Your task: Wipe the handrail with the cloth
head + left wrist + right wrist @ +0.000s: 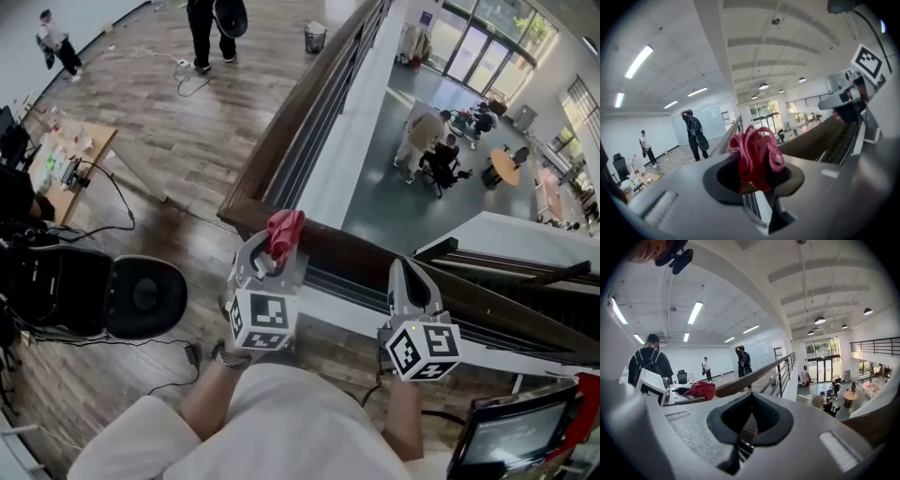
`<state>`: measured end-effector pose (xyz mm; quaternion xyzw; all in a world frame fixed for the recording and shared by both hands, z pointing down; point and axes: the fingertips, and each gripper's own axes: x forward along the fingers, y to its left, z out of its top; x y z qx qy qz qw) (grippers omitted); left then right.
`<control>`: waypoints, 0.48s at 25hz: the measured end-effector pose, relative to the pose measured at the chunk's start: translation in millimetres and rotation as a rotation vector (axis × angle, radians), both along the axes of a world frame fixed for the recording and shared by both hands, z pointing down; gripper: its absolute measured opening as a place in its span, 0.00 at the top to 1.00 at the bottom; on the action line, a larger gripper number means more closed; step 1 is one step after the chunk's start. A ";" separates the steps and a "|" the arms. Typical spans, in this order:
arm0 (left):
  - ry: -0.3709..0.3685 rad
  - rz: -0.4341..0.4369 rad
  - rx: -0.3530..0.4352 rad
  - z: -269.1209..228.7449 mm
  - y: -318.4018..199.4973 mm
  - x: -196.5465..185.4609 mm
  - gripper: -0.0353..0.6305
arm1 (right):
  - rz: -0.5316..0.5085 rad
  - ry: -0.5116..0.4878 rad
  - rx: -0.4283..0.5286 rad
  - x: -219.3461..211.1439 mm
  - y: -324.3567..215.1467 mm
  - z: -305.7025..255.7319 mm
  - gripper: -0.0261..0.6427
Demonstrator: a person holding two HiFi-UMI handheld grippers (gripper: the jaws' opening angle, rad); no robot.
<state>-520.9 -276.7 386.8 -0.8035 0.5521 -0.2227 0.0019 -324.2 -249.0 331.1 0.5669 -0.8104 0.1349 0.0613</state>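
Observation:
A dark wooden handrail [309, 103] runs away from me and turns a corner toward the right [487, 300]. My left gripper [275, 255] is shut on a bunched red cloth [285, 230], which rests on the rail just right of that corner. In the left gripper view the cloth [755, 154] fills the gap between the jaws, with the rail [813, 138] beyond. My right gripper [410, 272] hovers over the rail to the right, shut and holding nothing. The right gripper view shows its jaws [751, 401] together, the rail [754, 376] ahead, and the cloth [701, 390] at left.
Beyond the rail is a drop to a lower floor where people sit at a table [441, 150]. On my side are a black chair [141, 295], a cluttered desk [70, 155], floor cables, a bin [316, 37], standing people [202, 33] and a monitor [511, 433].

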 end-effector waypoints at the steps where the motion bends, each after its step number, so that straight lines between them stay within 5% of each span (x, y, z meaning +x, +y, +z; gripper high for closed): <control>1: -0.029 0.009 -0.008 1.8 -2.1 -0.2 0.75 | -0.001 0.001 -0.003 -2.9 -2.0 1.6 0.96; 6: -0.131 0.071 -0.061 12.0 -9.2 8.5 0.79 | -0.004 0.011 -0.024 -13.0 -10.6 10.3 0.96; 12: -0.083 0.125 -0.114 14.6 -5.5 15.6 0.79 | 0.013 -0.007 -0.063 -12.9 -9.4 23.3 0.96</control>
